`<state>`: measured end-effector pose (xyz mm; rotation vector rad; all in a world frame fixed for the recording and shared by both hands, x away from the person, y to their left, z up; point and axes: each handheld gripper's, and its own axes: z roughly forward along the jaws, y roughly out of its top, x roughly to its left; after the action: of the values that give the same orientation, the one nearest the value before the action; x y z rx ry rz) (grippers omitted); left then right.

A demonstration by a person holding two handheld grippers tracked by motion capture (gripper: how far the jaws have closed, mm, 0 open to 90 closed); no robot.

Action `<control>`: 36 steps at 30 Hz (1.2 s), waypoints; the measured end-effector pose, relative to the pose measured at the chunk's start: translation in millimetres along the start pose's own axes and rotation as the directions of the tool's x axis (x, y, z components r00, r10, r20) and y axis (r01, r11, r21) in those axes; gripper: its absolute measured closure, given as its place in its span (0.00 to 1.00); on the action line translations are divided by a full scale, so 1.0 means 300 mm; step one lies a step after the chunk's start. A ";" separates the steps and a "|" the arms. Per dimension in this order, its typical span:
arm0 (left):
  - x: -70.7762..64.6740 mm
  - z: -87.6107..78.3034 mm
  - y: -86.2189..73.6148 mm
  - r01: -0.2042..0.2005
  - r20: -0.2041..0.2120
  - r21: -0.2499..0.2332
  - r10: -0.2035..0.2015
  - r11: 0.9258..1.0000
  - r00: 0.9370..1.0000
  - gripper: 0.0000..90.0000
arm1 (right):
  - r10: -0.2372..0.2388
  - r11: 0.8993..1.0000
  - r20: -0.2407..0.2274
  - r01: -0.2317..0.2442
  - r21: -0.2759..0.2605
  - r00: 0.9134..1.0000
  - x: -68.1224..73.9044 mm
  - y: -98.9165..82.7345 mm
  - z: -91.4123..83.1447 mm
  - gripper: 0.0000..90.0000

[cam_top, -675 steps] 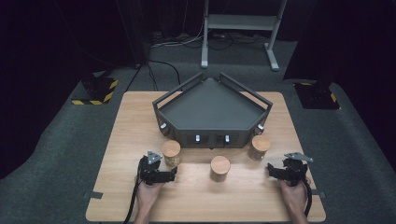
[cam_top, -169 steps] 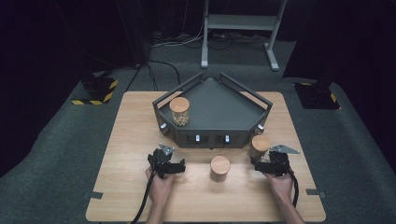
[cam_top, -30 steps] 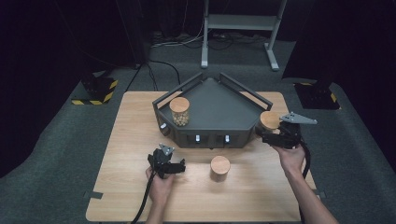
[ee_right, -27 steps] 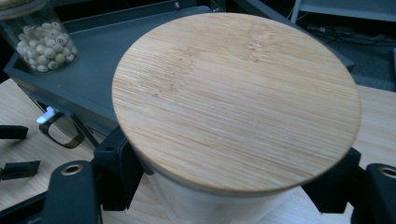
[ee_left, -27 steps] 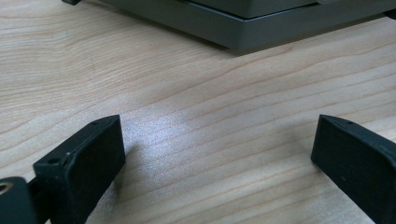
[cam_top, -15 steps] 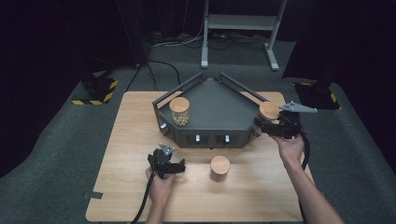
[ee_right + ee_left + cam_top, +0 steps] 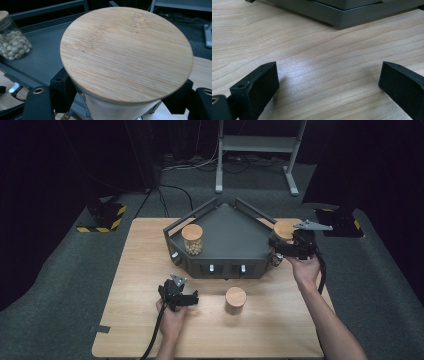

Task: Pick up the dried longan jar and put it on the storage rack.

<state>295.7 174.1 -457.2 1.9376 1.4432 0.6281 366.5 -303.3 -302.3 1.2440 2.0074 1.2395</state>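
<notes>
Left gripper (image 7: 181,295): rests on the table (image 7: 130,320), jaws wide apart, holding nothing.
Waiting jar (image 7: 235,299): on the table, not yet moved.
Right gripper (image 7: 278,245): clamps the carried jar (image 7: 125,60) at the tray's (image 7: 235,237) right edge.
Placed jar (image 7: 192,239): already inside the tray.

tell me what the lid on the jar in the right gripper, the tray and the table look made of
Lid: looks like bamboo or light wood, matt, with fine straight grain lines.
Tray: dark grey, smooth and matt, probably painted metal or plastic; the look leaves it open.
Table: pale wood or wood-look laminate, with wavy grain and a soft sheen.
</notes>
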 end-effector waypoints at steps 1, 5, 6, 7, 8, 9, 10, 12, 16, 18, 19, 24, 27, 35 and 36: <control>0.000 0.000 0.000 0.000 0.000 0.000 0.000 1.000 1.000 0.03 | -0.002 1.000 0.002 0.002 0.001 1.000 0.004 0.004 0.005 0.28; 0.000 0.000 0.000 0.000 0.000 0.000 0.000 1.000 1.000 0.03 | -0.010 1.000 0.002 0.010 0.003 1.000 0.014 0.014 0.021 0.28; 0.000 0.000 0.000 0.000 0.000 0.000 0.000 1.000 1.000 0.03 | -0.013 1.000 0.002 0.013 0.003 1.000 0.017 0.016 0.026 0.28; 0.000 0.000 0.000 -0.001 0.000 0.001 0.001 1.000 1.000 0.03 | -0.017 1.000 0.002 0.017 0.004 1.000 0.020 0.020 0.031 0.28; 0.000 0.000 0.000 -0.001 0.000 0.000 0.001 1.000 1.000 0.03 | -0.019 1.000 0.002 0.019 0.005 1.000 0.022 0.023 0.034 0.28; 0.000 0.000 0.000 -0.001 0.000 0.000 0.001 1.000 1.000 0.03 | -0.021 1.000 0.002 0.021 0.006 1.000 0.025 0.026 0.038 0.28; 0.000 0.000 0.000 -0.001 0.000 0.001 0.001 1.000 1.000 0.03 | -0.025 1.000 0.000 0.025 0.007 1.000 0.029 0.031 0.043 0.28; 0.000 0.000 0.000 0.000 0.000 0.000 0.000 1.000 1.000 0.03 | -0.033 0.999 -0.002 0.033 0.010 0.999 0.034 0.038 0.050 0.28; 0.000 0.000 0.000 0.000 0.000 0.000 0.000 1.000 1.000 0.03 | -0.049 0.999 0.004 0.049 0.019 0.999 0.053 0.052 0.071 0.28; 0.000 0.000 0.000 -0.001 0.000 0.001 0.001 1.000 1.000 0.03 | -0.057 0.998 0.009 0.057 0.024 0.998 0.061 0.058 0.082 0.28; 0.000 0.000 0.000 -0.001 0.000 0.001 0.001 1.000 1.000 0.03 | -0.056 0.998 0.007 0.056 0.025 0.998 0.062 0.061 0.087 0.28; 0.000 0.000 0.000 0.000 0.000 0.000 0.000 1.000 1.000 0.03 | -0.057 0.997 0.011 0.056 0.044 0.998 0.072 0.068 0.119 0.28; 0.000 0.000 0.000 -0.001 0.000 0.001 0.001 1.000 1.000 0.03 | -0.055 0.997 0.015 0.054 0.052 0.998 0.075 0.069 0.137 0.28; 0.000 0.000 0.000 0.000 0.000 0.000 0.000 1.000 1.000 0.03 | -0.057 0.996 0.029 0.055 0.071 0.998 0.087 0.069 0.173 0.28; 0.000 0.000 0.000 0.000 0.000 0.001 0.000 1.000 1.000 0.03 | -0.055 0.996 0.030 0.053 0.073 0.998 0.088 0.068 0.177 0.28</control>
<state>295.7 174.1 -457.1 1.9384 1.4431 0.6280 403.1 -252.6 -308.3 1.2264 2.0649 1.1240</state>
